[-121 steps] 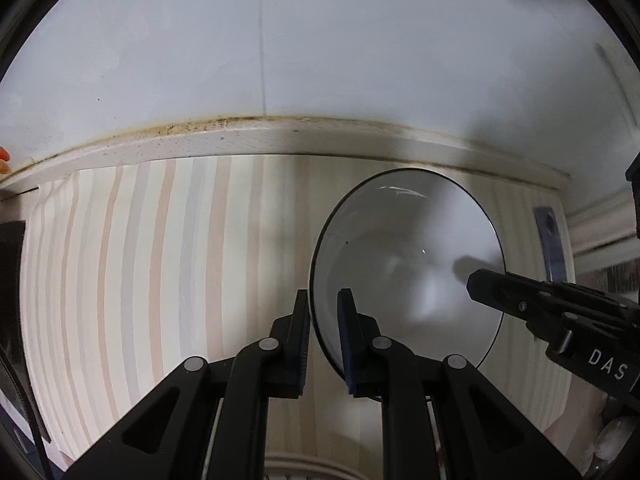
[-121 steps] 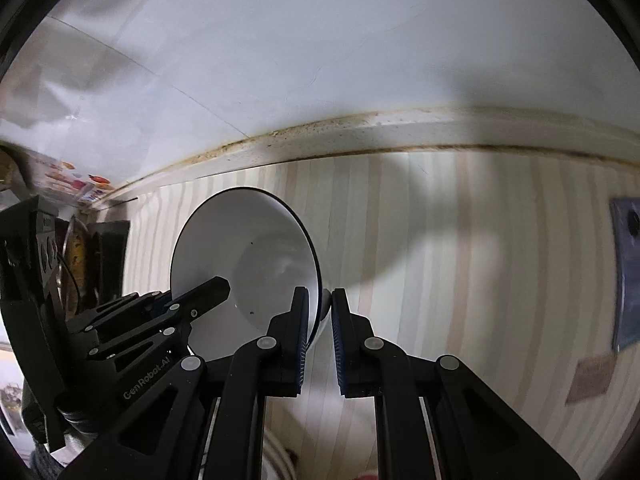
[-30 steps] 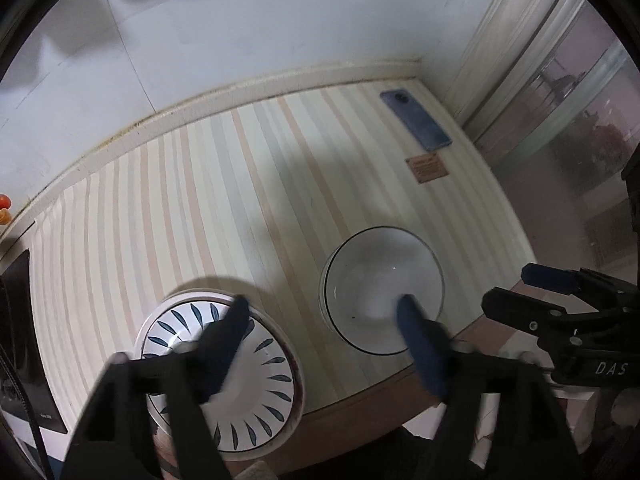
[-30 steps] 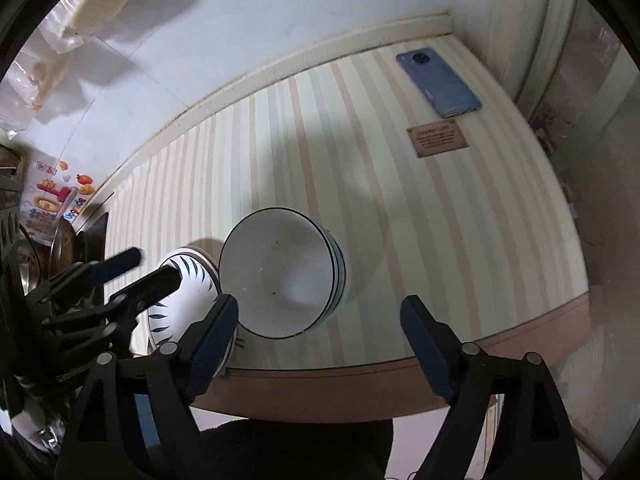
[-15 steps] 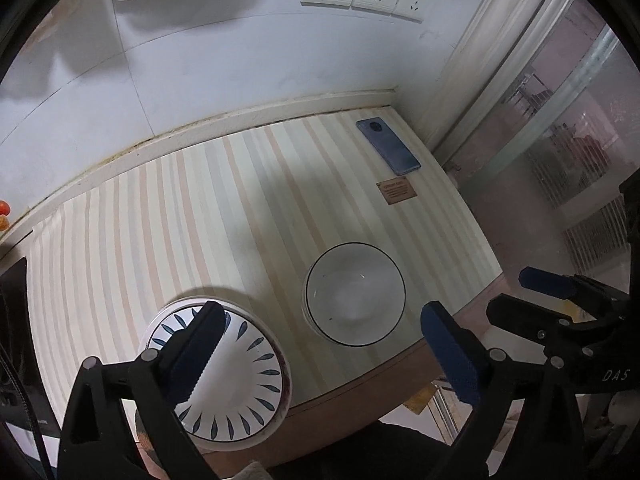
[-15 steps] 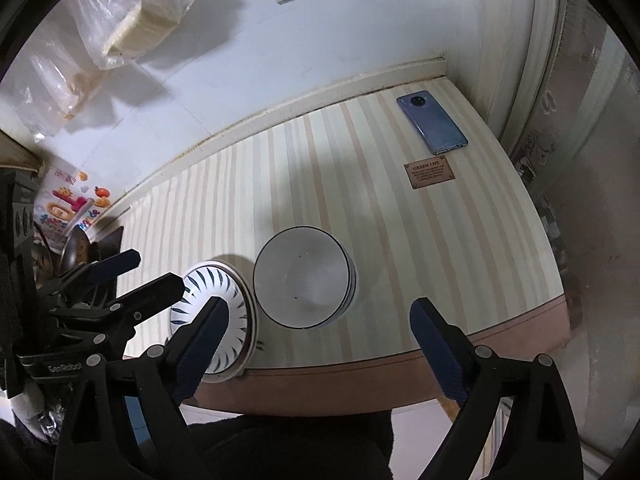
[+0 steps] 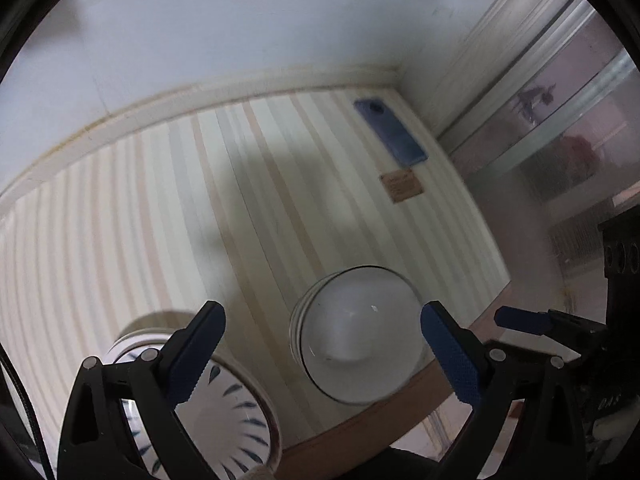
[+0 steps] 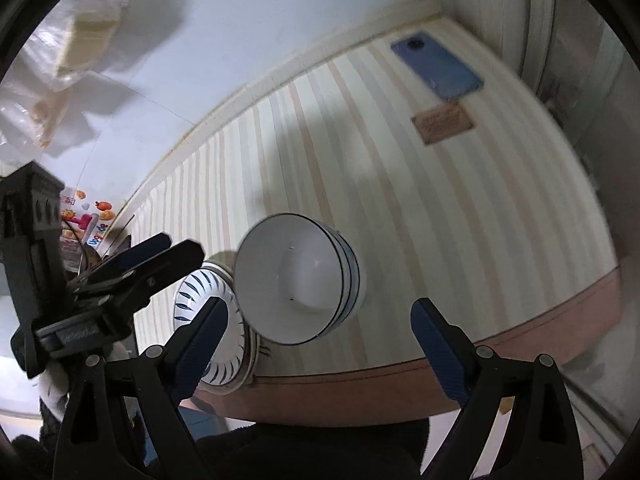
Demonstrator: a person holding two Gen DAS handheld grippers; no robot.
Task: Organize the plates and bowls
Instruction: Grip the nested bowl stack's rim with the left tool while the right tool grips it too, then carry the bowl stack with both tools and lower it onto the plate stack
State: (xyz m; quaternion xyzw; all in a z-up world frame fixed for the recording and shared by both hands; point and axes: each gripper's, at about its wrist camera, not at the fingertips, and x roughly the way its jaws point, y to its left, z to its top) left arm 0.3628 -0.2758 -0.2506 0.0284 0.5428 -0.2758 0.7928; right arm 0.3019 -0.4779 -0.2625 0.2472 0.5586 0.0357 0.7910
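A stack of white bowls with dark rims [image 7: 358,334] stands on the striped table near its front edge; it also shows in the right wrist view [image 8: 302,278]. Left of it sits a stack of white plates with a blue leaf pattern [image 7: 236,416], also in the right wrist view [image 8: 212,316]. My left gripper [image 7: 322,354] is open and empty, above the bowls and plates. My right gripper [image 8: 320,350] is open and empty, above the table's front edge. Each gripper shows at the side of the other's view.
A blue phone [image 7: 390,132] and a small brown card [image 7: 402,187] lie at the far right of the striped table [image 7: 160,208]. A white wall runs behind. A glass door is at the right. Plastic bags hang on the wall [image 8: 76,40].
Both grippers have dropped lower and nearer the table since half a second ago, so bowls and plates look bigger. Four seconds ago both were shut on the bowl's rim; both have let go.
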